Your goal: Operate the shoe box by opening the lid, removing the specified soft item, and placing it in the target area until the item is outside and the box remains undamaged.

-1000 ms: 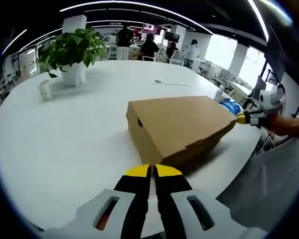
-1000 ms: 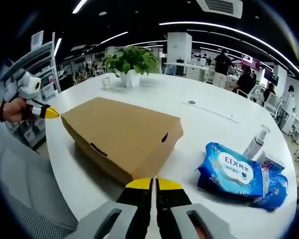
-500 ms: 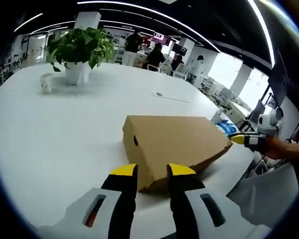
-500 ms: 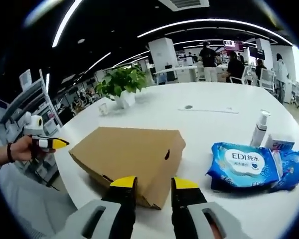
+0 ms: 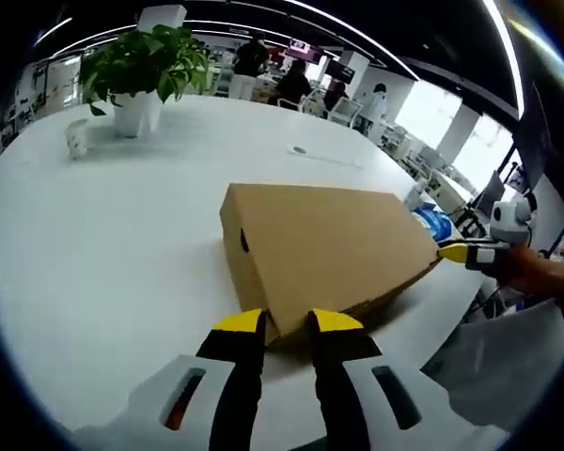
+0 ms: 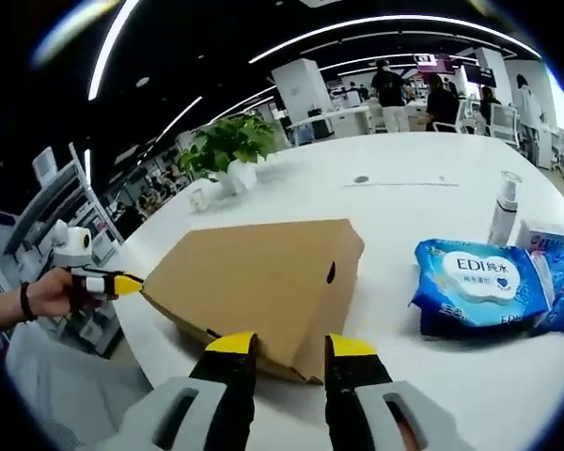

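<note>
A closed brown cardboard shoe box (image 5: 327, 244) lies on the white round table (image 5: 103, 244). My left gripper (image 5: 287, 322) stands open at the box's near corner, its yellow-tipped jaws on either side of that corner. From the other side, my right gripper (image 6: 289, 345) is open too, its jaws straddling the opposite near corner of the box (image 6: 258, 277). The right gripper (image 5: 470, 252) also comes in at the right of the left gripper view, by the box's far corner. Similarly, the left gripper (image 6: 108, 283) appears at the left of the right gripper view. The box's contents are hidden.
A potted green plant (image 5: 141, 70) and a small cup (image 5: 76, 137) stand at the table's far side. A blue pack of wipes (image 6: 484, 287), a pump bottle (image 6: 504, 205) and a small box (image 6: 543, 235) lie beside the shoe box. People sit in the office behind.
Both grippers went from shut to open and have come up to the box's corners. The box has not moved.
</note>
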{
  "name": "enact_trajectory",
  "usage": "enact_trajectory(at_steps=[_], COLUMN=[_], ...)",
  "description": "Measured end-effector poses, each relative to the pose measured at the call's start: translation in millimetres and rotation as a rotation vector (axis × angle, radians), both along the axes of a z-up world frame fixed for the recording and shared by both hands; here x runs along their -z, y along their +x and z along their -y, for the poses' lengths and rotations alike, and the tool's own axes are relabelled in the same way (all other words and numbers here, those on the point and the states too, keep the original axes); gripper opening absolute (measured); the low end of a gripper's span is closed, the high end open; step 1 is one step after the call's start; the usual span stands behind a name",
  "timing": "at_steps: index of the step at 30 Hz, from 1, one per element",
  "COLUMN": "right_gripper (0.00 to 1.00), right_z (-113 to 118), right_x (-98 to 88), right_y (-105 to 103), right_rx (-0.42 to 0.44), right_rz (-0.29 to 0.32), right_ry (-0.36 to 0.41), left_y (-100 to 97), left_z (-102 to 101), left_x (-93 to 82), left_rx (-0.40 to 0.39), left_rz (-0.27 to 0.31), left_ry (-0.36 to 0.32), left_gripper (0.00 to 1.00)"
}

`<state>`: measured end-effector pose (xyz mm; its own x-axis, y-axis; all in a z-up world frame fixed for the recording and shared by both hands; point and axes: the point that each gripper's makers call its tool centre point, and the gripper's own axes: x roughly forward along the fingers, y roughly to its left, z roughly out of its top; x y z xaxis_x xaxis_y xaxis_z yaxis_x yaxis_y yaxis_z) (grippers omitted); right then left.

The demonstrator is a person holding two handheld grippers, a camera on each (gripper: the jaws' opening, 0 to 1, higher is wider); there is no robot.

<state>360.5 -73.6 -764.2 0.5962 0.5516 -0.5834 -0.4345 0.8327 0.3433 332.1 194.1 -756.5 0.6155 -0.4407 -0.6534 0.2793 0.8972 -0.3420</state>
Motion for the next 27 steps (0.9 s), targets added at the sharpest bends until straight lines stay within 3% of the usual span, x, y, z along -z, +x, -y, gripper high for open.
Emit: enact_trajectory(at_steps=[3,13,27], right_gripper=[0.19,0.22,0.20], right_z=[-3,-3,22], right_x=[1.5,3.7,-2.8], right_y=[0,9,55], right_rx=[-0.002,0.024,0.124], right_rz=[0.001,0.005,0.015], right_ry=[0.009,0.012,-0.016], left_y=[0.8,18.4,64.7], left_z=[0,1,29], left_x=[0.9,1.2,2.4], left_rx=[0.002,-0.032,-0.032], left_rz=[-0.004,-0.004,-0.010], left_ry=[0.009,0.009,0.003], left_gripper=[0.18,0.18,0.18])
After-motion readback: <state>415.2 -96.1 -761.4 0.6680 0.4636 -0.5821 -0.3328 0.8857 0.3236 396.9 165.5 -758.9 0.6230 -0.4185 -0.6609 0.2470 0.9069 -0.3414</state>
